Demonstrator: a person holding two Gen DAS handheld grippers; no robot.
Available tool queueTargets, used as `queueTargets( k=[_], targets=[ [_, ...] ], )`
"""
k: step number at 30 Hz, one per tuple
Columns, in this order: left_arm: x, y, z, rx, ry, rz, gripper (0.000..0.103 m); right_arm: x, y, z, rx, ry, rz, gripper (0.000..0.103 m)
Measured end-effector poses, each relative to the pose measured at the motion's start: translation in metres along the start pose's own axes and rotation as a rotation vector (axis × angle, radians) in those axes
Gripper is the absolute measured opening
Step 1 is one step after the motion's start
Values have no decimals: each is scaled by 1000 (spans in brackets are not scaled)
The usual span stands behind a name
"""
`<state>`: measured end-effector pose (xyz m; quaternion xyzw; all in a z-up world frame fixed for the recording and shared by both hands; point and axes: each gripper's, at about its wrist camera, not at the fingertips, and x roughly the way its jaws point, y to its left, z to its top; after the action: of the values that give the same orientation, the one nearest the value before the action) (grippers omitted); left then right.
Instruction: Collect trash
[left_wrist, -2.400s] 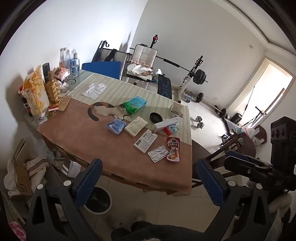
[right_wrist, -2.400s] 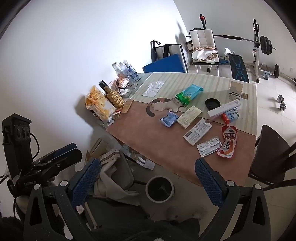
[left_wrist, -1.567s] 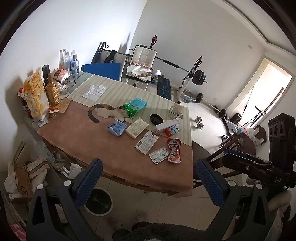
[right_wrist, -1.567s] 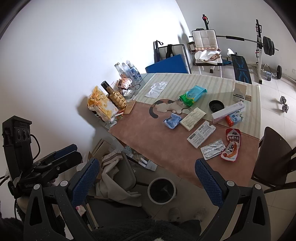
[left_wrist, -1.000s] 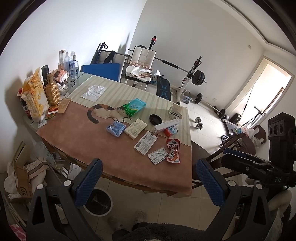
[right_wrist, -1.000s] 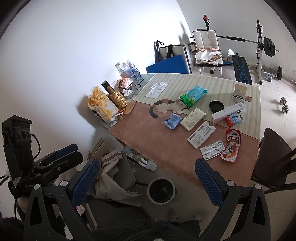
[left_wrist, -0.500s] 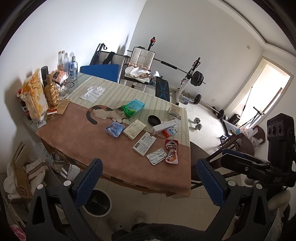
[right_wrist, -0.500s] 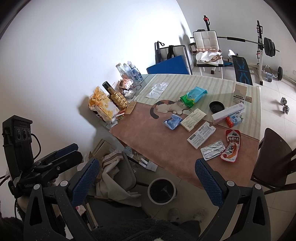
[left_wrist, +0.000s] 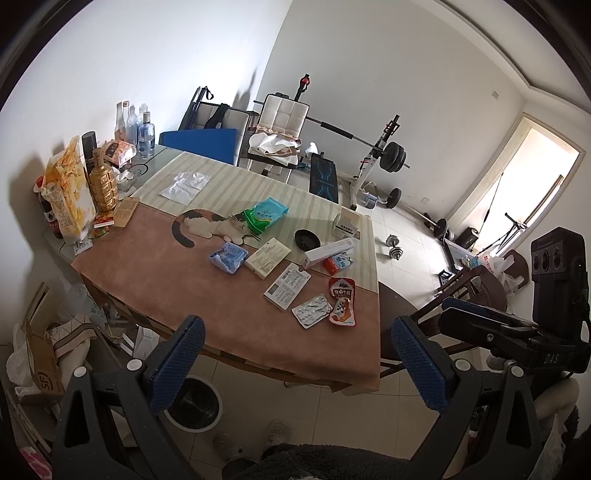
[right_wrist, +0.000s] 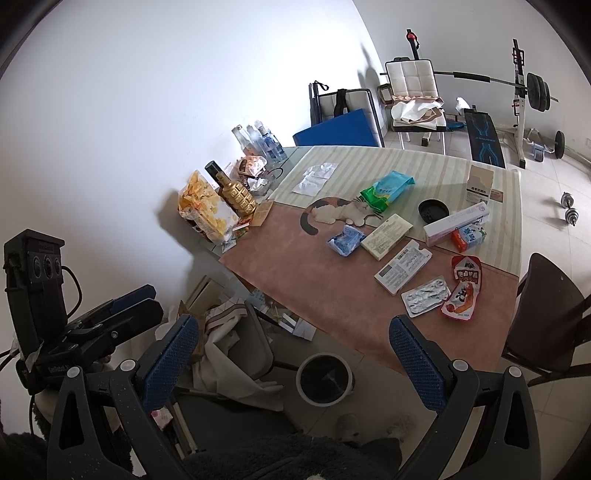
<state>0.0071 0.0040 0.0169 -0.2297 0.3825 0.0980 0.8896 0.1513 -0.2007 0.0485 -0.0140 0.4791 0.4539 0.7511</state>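
Both the left gripper (left_wrist: 299, 363) and right gripper (right_wrist: 295, 363) gape wide, holding nothing. A crumpled red snack wrapper (left_wrist: 342, 302) touches a silver blister pack (left_wrist: 311, 310) near the table (left_wrist: 229, 317) corner, above the round bin (right_wrist: 324, 378).

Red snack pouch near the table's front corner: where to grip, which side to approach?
Judging from its pose, take the red snack pouch by its lower end, coming from the table's near edge. It lies flat, and the foil blister pack crowds its left side. Both the right gripper and left gripper are open and empty.

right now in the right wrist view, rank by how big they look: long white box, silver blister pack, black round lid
1. long white box
2. silver blister pack
3. black round lid, though it lies farther off, so second and third are unsure.
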Motion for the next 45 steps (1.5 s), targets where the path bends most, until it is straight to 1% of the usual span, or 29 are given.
queueTargets(
  k=[18, 25, 27, 29, 30, 32, 34, 36, 39, 42, 45],
  targets=[
    [0, -2, -1, -1, -4, -1, 103, -1, 0, -1, -1, -5, 0, 103],
    [0, -10, 6, 4, -2, -7, 103, 0, 2, 1, 2, -8, -3, 103],
    [2, -13, 10, 13, -3, 4, 103, 0, 3, 1, 7, -13, -4, 103],
    [6, -16, 14, 29, -9, 49, 103, -1, 3, 0, 20, -23, -10, 103],
    [8, -17, 9, 40, -15, 93, 103, -6, -1, -7, 34, -31, -17, 103],
    [20, -16, 11, 55, -22, 199, 103, -6, -5, -7, 76, -45, -42, 103],
    [41, -4, 7, 74, -27, 298, 103, -5, -15, -8, 130, -56, -79, 103],
    [65, 3, 10, 84, -16, 360, 103, -1, -32, -7, 193, -63, -129, 103],
    [112, 12, 14, 88, 41, 414, 103, 13, -68, -7, 300, -51, -234, 103],
    [159, 14, 16, 116, 113, 447, 103, 33, -120, -12, 407, -6, -296, 103],
    [210, 11, 17, 150, 184, 471, 103, 68, -172, -10, 460, 49, -361, 103]
  ],
)
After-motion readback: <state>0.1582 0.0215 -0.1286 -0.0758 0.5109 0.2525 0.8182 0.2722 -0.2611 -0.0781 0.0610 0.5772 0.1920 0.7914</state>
